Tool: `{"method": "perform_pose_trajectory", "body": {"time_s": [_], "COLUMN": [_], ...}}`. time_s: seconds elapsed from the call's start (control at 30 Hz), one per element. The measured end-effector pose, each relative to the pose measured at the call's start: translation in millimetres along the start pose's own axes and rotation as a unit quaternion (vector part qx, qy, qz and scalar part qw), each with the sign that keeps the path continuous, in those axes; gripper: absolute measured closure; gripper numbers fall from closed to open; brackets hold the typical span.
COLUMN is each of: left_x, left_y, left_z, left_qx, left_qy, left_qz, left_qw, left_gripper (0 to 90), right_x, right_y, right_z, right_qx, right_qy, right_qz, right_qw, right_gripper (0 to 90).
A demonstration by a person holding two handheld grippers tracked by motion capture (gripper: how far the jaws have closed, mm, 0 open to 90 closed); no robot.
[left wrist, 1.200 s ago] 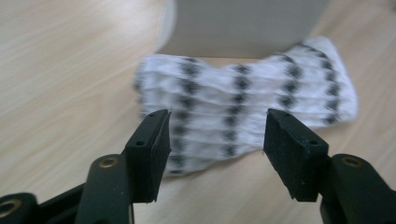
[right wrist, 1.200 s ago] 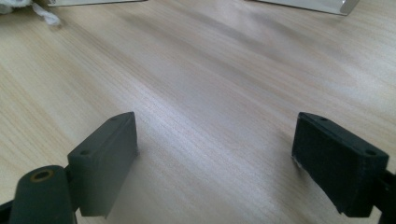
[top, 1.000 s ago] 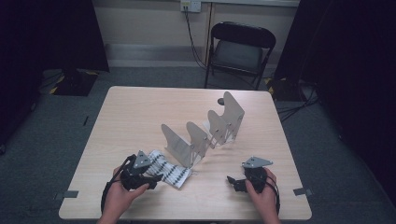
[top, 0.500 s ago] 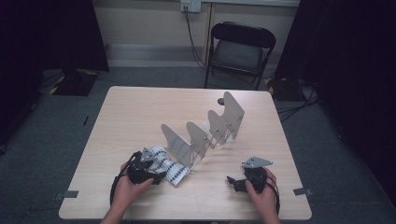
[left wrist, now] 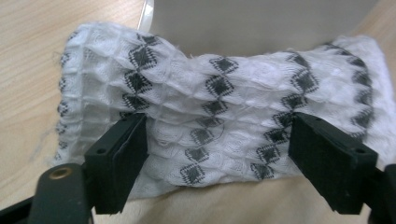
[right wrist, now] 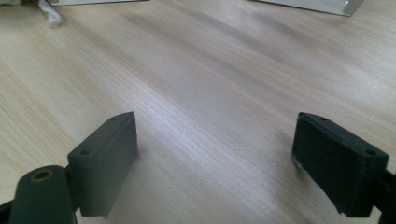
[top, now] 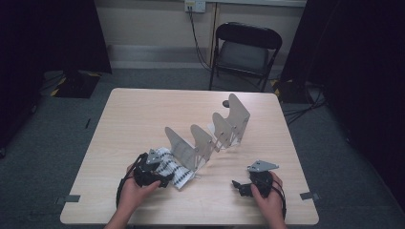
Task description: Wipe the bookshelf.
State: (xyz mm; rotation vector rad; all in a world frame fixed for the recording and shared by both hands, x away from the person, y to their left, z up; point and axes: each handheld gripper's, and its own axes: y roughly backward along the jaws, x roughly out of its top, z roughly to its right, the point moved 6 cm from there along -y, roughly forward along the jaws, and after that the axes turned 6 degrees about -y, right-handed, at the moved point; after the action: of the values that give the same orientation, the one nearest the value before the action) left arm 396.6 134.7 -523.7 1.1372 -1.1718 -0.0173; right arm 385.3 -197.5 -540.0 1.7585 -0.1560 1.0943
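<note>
Item: cloth (left wrist: 219, 116), white waffle weave with black diamonds, folded, lying on the table (top: 138, 119) at the near-left end of the rack (top: 210, 136), touching its nearest divider.

Left gripper (left wrist: 217, 158): jaws have just been opening; they now stand spread either side of the cloth, which lies between them unpinched.

Right gripper (right wrist: 215, 154): jaws spread wide over bare wood, near right, well apart from the cloth.

Risk: a shallow re-grip would likely catch one layer, so the fold opens or drags against the divider.
</note>
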Motion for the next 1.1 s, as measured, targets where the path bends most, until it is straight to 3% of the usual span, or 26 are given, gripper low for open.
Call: {"method": "perform_pose_trajectory", "body": {"time_s": [0.13, 0.43, 0.5, 0.77, 0.87, 1.0, 1.1], "left_x": [6.2, -1.4, -1.9, -2.3, -0.5, 2.6, 2.9], "left_y": [-0.4, -16.5, -16.6, -14.6, -11.6, -10.4, -9.7], "left_z": [3.5, 6.6, 6.6, 8.5, 11.0, 17.0, 18.5], "left_qx": [-0.011, -0.013, -0.01, -0.007, -0.017, -0.022, -0.02], "left_qy": [-0.017, -0.005, -0.013, -0.01, -0.022, -0.015, -0.008], "left_qz": [0.011, 0.001, -0.001, 0.004, 0.001, -0.005, -0.012], "left_qw": [0.9997, 0.9999, 0.9999, 0.9999, 0.9996, 0.9996, 0.9997], "left_gripper": [18.7, 16.6, 17.1, 23.6, 40.1, 64.2, 75.8], "right_x": [0.0, 0.0, 0.0, 0.0, 0.0, 0.0, 0.0], "right_y": [0.0, 0.0, 0.0, 0.0, 0.0, 0.0, 0.0], "right_z": [-0.1, -0.1, -0.1, -0.1, -0.1, -0.1, -0.2], "right_qx": [0.0, 0.0, 0.0, 0.0, 0.0, 0.0, 0.0], "right_qy": [0.0, 0.0, 0.0, 0.0, 0.0, 0.0, 0.0], "right_qz": [0.0, 0.0, 0.0, 0.0, 0.0, 0.0, 0.0], "right_qw": [1.0, 1.0, 1.0, 1.0, 1.0, 1.0, 1.0], "right_gripper": [13.4, 13.4, 13.4, 13.4, 13.4, 13.4, 13.4]}}
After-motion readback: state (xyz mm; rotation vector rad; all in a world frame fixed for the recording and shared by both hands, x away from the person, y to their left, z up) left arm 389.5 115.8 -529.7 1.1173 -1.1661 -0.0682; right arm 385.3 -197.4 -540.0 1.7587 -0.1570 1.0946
